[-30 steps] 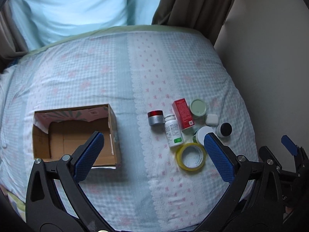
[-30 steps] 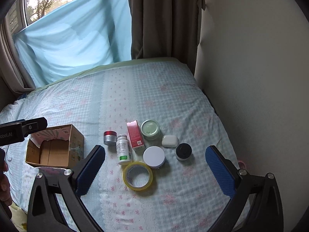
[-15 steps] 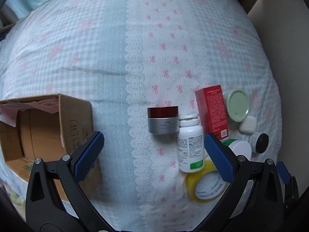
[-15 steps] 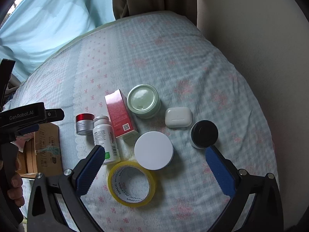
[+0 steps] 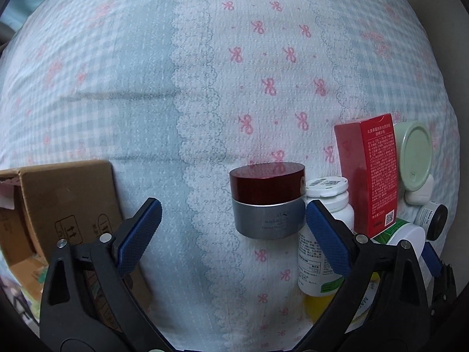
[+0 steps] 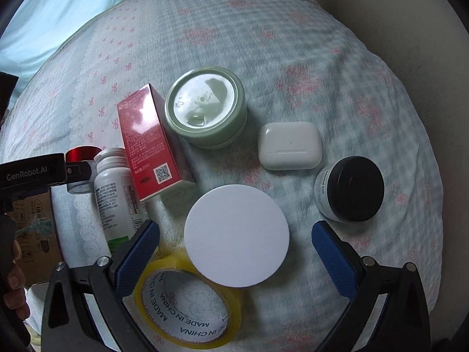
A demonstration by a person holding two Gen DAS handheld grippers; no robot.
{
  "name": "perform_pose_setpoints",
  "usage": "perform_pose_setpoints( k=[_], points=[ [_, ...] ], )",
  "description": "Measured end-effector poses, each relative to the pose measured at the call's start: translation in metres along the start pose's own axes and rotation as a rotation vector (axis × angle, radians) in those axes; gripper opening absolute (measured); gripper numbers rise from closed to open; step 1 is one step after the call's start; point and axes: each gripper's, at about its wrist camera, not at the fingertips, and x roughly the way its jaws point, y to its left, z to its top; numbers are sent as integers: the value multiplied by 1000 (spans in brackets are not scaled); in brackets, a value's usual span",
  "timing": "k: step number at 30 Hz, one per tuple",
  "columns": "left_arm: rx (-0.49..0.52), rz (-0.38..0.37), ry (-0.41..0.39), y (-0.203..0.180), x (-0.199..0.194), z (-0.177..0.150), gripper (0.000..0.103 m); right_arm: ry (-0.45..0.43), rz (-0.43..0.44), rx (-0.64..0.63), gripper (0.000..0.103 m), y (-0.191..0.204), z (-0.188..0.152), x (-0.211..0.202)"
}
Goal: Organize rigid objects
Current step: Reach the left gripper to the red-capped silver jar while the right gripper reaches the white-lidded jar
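A cluster of small rigid containers is sitting on a soft, puckered bedspread (image 5: 205, 94) printed with pale blue checks, lace-like bands and pink bows. Nearest the left gripper (image 5: 233, 231), a squat round jar (image 5: 267, 200) with a glossy dark-red lid and a matte grey metallic body is standing upright, lying ahead of the spread blue fingers (image 5: 137, 236) and toward the right-hand one, which are not touching it; the jaws are standing wide apart and holding nothing. Just beside the jar, a white plastic pill bottle (image 5: 319, 234) with a printed label is lying on its side, and a glossy red carton (image 5: 368, 173) covered in fine print is resting next to it. To the left, the corrugated wall of a brown cardboard box (image 5: 67, 199) is standing with its flaps up.

The right gripper (image 6: 233, 250) is hovering low over a jar with a flat, smooth white disc of a lid (image 6: 236, 236), its textured blue pads (image 6: 332, 259) flanking the lid on both sides without touching; its jaws too are gaping wide and carrying nothing. A ring of yellow translucent tape (image 6: 187, 305) with lettering on its inner core is lying partly under the white lid's edge. Beyond, a pale green round tin (image 6: 206, 107) with a shiny recessed top is sitting against the red carton, a smooth rounded white earbud case (image 6: 288, 145) is lying just to its right, and a small jar with a black lid (image 6: 350, 189) is resting near the right finger.
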Motion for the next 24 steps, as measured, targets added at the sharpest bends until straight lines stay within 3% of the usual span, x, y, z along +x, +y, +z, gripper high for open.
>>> perform_pose_setpoints(
  k=[4,6,15,24],
  points=[
    [18,8,20,-11,6,4,94,38,-6,4,102,1,2,10],
    [20,2,31,-18,10,6,90,59,0,8,96,1,2,16],
    [21,-66,81,-33,30,7,52,122,2,30,75,-1,-1,43],
    [47,-62,78,-40,38,9,51,120,9,41,71,-7,2,57]
  ],
)
